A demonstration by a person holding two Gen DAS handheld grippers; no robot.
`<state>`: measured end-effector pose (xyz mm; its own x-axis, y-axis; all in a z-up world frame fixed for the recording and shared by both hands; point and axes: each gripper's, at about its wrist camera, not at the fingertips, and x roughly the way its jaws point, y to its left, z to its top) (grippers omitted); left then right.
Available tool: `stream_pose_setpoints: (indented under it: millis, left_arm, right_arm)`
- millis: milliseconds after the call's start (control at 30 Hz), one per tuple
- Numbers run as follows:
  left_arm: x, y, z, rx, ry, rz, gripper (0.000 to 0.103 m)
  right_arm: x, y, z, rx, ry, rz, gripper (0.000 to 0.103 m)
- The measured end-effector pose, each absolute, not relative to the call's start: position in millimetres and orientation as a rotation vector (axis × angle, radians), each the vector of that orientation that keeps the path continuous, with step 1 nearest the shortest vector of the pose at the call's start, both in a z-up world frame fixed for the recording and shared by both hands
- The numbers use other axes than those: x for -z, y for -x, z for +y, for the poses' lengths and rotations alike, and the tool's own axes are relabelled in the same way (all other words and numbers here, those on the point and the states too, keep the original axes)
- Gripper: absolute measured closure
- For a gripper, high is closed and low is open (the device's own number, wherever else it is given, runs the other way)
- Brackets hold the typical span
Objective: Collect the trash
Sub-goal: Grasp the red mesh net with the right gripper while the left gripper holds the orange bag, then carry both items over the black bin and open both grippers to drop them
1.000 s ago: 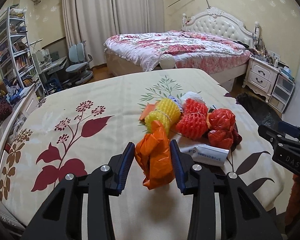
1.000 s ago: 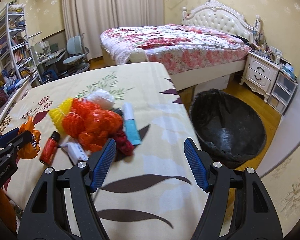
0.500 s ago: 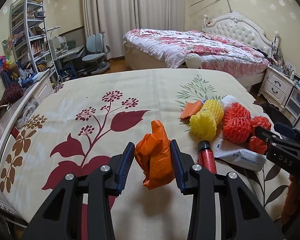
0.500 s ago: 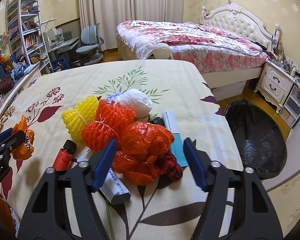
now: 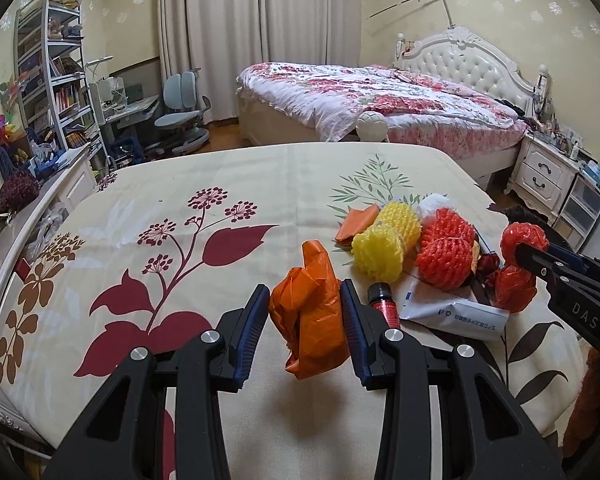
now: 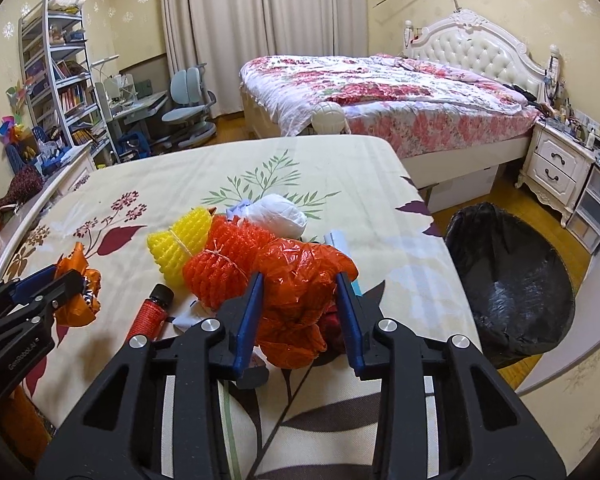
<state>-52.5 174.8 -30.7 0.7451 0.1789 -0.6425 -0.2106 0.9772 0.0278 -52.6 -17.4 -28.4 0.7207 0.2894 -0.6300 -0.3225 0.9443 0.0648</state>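
The left gripper (image 5: 305, 312) pinches an orange bag (image 5: 312, 320), standing upright above the bedspread (image 5: 220, 184). The right gripper (image 6: 299, 308), jaws just closing, clamps a red bag (image 6: 300, 280) in the pile; only its view shows the black bin (image 6: 512, 280)

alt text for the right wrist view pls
The right gripper, whose jaws have just been closing, pinches a crumpled red plastic bag on a floral bedspread. Yellow and orange foam nets lie behind it, a black-lined bin to the right.
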Motion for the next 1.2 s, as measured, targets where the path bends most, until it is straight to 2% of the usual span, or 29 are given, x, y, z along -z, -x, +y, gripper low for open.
stream_pose_setpoints:
  millis: [333, 733, 1200]
  left_arm:
    - [14.5, 49.7, 134.7, -0.119, 0.023, 0.651, 0.064]
    - [2.8, 5.1, 54.0, 0.058, -0.026, 0.599, 0.064]
    - [28.1, -75.8, -37.5, 0.174, -0.085, 0.624, 0.064]
  right_arm:
    - [9.3, 67.0, -60.7, -0.262, 0.023, 0.629, 0.068]
    - [-2.6, 43.9, -140.6, -0.065, -0.006, 0.573, 0.068]
    - [29.1, -11.3, -214.3, 0.062, -0.067, 0.607, 0.068]
